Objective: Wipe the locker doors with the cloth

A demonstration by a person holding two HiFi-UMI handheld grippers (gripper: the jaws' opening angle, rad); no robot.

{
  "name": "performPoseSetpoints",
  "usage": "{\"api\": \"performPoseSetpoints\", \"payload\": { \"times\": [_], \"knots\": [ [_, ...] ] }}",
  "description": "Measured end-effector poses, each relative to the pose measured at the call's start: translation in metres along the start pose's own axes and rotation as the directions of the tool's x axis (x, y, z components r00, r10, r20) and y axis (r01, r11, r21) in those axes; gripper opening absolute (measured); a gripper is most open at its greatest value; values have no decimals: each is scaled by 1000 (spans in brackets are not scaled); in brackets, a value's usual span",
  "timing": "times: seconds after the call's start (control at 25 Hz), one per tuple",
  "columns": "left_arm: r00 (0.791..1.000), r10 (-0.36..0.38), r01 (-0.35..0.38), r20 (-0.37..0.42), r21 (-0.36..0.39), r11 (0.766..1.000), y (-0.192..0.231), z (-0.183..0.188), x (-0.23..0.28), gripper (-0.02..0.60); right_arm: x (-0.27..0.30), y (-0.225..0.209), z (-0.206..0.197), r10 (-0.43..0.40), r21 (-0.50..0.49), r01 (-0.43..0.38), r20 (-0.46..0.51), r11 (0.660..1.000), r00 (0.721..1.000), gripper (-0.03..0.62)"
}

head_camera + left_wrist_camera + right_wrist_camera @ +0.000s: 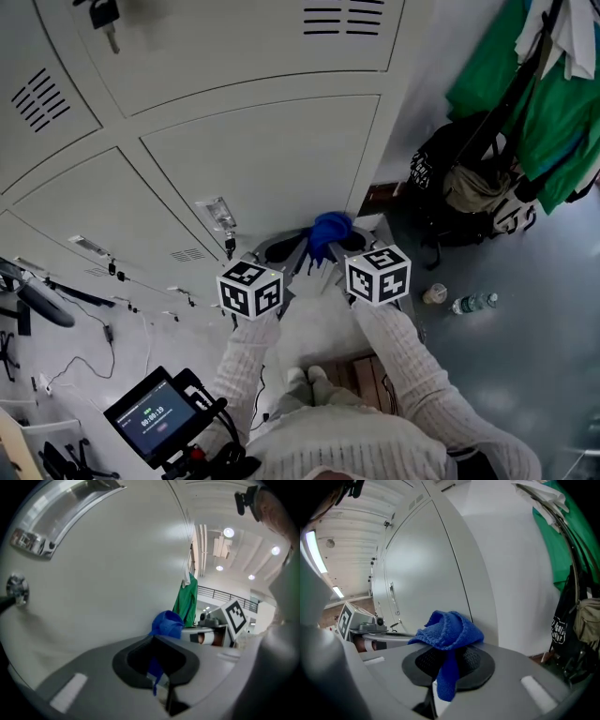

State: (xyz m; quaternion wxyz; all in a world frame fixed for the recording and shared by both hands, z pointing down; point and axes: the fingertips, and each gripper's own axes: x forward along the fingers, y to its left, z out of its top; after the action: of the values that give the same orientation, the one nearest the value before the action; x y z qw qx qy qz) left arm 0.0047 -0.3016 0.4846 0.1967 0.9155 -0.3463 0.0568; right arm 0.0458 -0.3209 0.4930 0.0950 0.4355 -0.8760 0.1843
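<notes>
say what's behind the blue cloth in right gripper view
Behind the blue cloth stands a pale locker door, with the left gripper reaching in from the left. The cloth hides the door's lower part.

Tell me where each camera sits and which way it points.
Head view: on the person's head, looking steeply down at the locker doors; both sleeves, left gripper and right gripper show.
Left gripper view: on the left gripper, facing the locker doors close up; own jaws show, right gripper at right.
Right gripper view: on the right gripper, facing along the locker doors; own jaws show, left gripper at left.
Shared: all show the blue cloth, pinched in both grippers' jaws.
</notes>
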Motion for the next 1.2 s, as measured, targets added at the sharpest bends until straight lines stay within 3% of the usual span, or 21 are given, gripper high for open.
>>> {"api": "performPoseSetpoints", "payload": {
  "times": [0.24, 0.44, 1.2],
  "knots": [
    [997, 14, -15, -76, -11, 1000, 11, -32, 7, 6, 10, -5, -24, -16, 1, 16, -44, 1000, 999, 49],
    [997, 9, -13, -72, -59, 998, 18, -39, 9, 6, 15, -7, -34, -21, -8, 21, -68, 1000, 997, 49],
    [994, -13, 9, -107, -43, 999, 23, -45, 1, 6, 25, -15, -60, -65, 6, 67, -149, 998, 987, 51]
  ]
}}
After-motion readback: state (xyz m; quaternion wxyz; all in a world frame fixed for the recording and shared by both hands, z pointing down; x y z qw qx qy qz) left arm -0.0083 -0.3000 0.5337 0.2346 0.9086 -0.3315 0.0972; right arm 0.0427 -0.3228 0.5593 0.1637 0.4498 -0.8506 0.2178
